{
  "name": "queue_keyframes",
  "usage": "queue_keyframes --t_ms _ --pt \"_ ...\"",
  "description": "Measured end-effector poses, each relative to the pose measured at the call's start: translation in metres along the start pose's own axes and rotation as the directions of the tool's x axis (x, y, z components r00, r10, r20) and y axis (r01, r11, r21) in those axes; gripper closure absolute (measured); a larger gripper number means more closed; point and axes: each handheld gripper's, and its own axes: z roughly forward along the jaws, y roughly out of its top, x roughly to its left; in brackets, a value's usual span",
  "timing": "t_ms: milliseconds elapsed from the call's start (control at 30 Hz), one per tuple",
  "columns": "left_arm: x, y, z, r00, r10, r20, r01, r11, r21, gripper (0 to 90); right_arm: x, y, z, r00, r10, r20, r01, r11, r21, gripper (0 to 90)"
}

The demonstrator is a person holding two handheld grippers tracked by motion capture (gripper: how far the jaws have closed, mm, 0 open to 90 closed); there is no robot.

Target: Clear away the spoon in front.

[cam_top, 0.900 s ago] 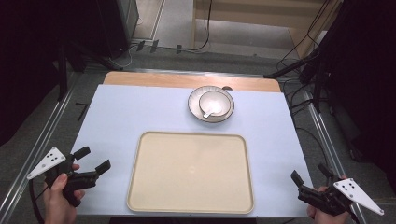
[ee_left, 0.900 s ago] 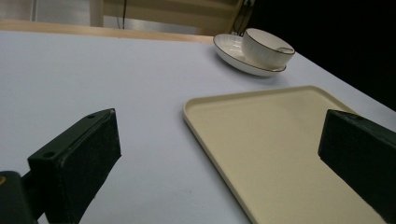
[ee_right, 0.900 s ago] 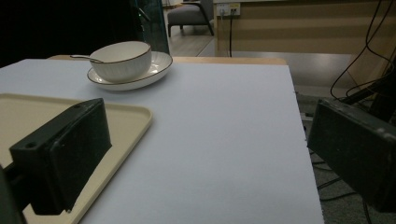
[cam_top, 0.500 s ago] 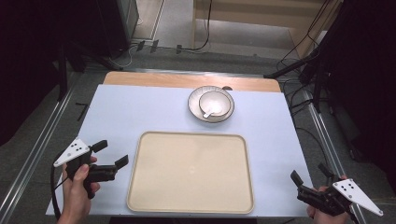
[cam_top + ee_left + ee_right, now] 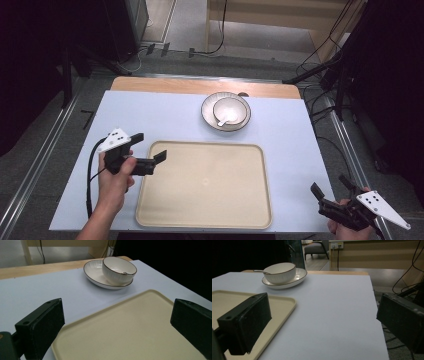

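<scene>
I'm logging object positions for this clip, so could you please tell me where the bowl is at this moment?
In the high view, the bowl sits on a plate at the table's far edge, right of centre, just beyond the empty beige tray.

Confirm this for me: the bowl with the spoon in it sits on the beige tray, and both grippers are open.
Not quite. The bowl with the spoon sits on a plate beyond the beige tray, not on it, as the high view shows. The left gripper and right gripper are indeed open.
</scene>
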Motion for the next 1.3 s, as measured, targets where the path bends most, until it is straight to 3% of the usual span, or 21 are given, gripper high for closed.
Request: queue_keyframes --t_ms 100,300,467,867,1100,1300 --pt "-0.009 0.009 0.016 0.9996 0.025 0.015 -0.025 0.9995 0.017 0.0 0.002 0.001 0.001 1.0 0.002 -0.005 -0.002 1.0 0.001 0.0" --pt "-0.021 0.019 0.043 0.9991 0.029 0.031 -0.03 0.9989 0.036 1.2 0.004 0.002 0.001 0.9998 -0.001 -0.017 0.001 1.0 0.002 0.0" --pt "-0.03 0.028 0.07 0.9999 0.009 0.004 -0.01 0.9985 0.053 13.5 0.005 0.002 0.0 0.9993 -0.006 -0.036 0.006 1.0 -0.004 0.0" --pt "-0.035 0.036 0.121 0.9994 -0.032 0.012 0.031 0.9953 0.092 32.3 0.009 0.0 0.004 0.9989 -0.023 -0.042 0.024 1.0 0.01 0.0" --pt "-0.033 0.041 0.147 0.9979 -0.059 0.025 0.056 0.992 0.113 47.9 0.01 0.0 0.005 0.9984 -0.029 -0.049 0.03 0.999 0.011 0.0" --pt "-0.034 0.043 0.166 0.9966 -0.076 0.032 0.071 0.988 0.137 54.0 0.01 -0.001 0.006 0.9981 -0.033 -0.051 0.034 0.999 0.012 0.0"
